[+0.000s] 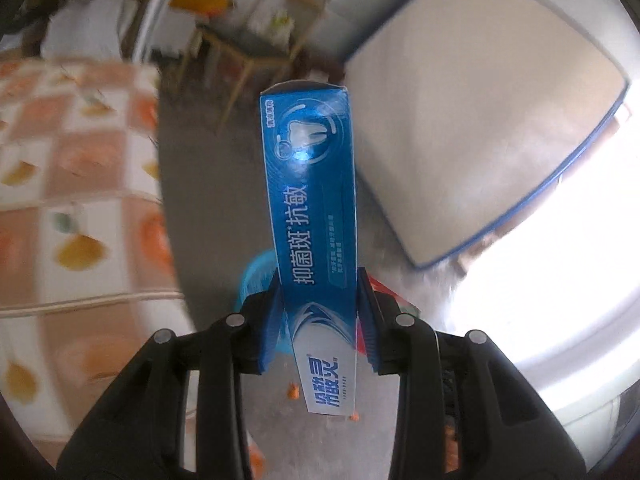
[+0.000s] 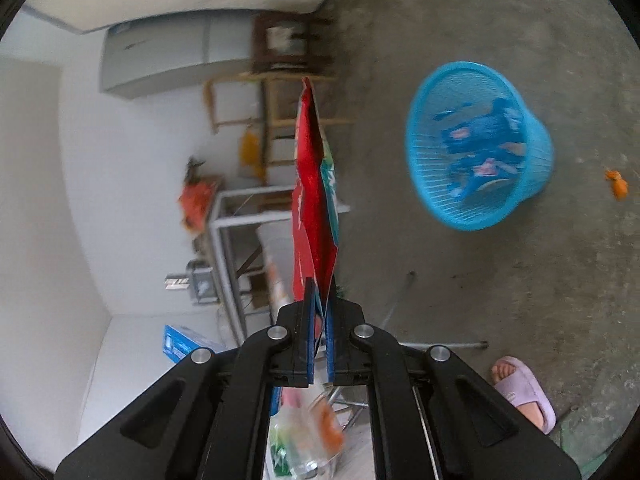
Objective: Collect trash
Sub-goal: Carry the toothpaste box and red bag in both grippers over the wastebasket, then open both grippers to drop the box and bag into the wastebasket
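The left gripper (image 1: 320,312) is clamped on a blue toothpaste box (image 1: 314,216), its blue pads pressing both long sides near the white end, so that most of the carton juts forward past the fingertips with its far flap edge free in the air. Beneath that box, the rim of the blue mesh wastebasket (image 1: 256,276) shows just left of the left finger, and a sliver of red packaging (image 1: 380,288) peeks beside the right finger. A worktop covered in an orange fruit-print cloth (image 1: 76,200) fills the left side, its edge dropping to bare grey concrete floor (image 1: 216,184) that runs open toward distant wooden stools. The right gripper (image 2: 320,312) is nearly closed, pinching a flattened red toothpaste box (image 2: 312,200) seen edge-on, which stands up from the pads and rises well beyond them. In the right wrist view the wastebasket (image 2: 476,148) sits well apart on the concrete floor (image 2: 480,300), already holding blue packaging (image 2: 480,148), with bare floor all around it. A scrap of orange peel (image 2: 616,184) lies near the far right edge, apart from the wastebasket, and a foot in a lilac slipper (image 2: 520,388) stands at the lower right.
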The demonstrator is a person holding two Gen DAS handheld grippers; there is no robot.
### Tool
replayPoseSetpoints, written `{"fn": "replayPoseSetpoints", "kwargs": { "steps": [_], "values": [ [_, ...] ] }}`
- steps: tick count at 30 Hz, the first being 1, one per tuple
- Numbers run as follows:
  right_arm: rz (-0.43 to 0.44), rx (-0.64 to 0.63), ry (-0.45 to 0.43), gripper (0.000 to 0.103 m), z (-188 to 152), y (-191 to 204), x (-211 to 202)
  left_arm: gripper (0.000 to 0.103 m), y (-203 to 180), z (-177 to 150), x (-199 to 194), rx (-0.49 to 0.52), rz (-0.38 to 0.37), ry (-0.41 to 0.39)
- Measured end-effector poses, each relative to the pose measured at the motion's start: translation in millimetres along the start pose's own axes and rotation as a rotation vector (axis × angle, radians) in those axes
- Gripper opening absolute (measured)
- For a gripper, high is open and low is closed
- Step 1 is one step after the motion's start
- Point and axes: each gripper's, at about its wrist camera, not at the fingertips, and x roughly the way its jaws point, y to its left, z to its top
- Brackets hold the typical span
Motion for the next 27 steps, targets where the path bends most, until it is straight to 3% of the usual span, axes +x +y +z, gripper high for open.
{"fn": "replayPoseSetpoints", "kwargs": {
  "steps": [9, 13, 15, 16, 17, 18, 20, 21, 27],
  "values": [
    [-0.085, 0.075, -0.011, 0.004, 41, -42, 54, 0.033, -14, 23, 147, -0.058, 0.119, 0.197],
    [-0.103, 0.082, -0.013, 0.005, 62, -47, 74, 0.036, -17, 32, 191, -0.100, 0.171, 0.210],
    [-0.158, 0.054, 0.015, 0.012, 77, -53, 92, 0.059, -15, 33, 207, -0.127, 0.200, 0.220],
    [-0.177, 0.046, 0.034, 0.034, 81, -56, 97, 0.072, -12, 32, 215, -0.136, 0.231, 0.232],
    [-0.231, 0.032, 0.072, 0.051, 90, -67, 110, 0.072, -12, 30, 221, -0.139, 0.252, 0.240],
    [-0.339, 0.018, 0.069, 0.070, 97, -79, 115, 0.072, -10, 27, 225, -0.142, 0.268, 0.252],
    [-0.462, -0.003, 0.018, 0.070, 102, -89, 111, 0.072, -8, 24, 224, -0.149, 0.257, 0.269],
    [-0.483, -0.008, 0.003, 0.070, 103, -94, 108, 0.072, -9, 23, 220, -0.139, 0.235, 0.275],
    [-0.514, -0.105, -0.067, 0.070, 94, -81, 73, 0.073, -21, 29, 165, -0.044, 0.149, 0.215]
  ]
}}
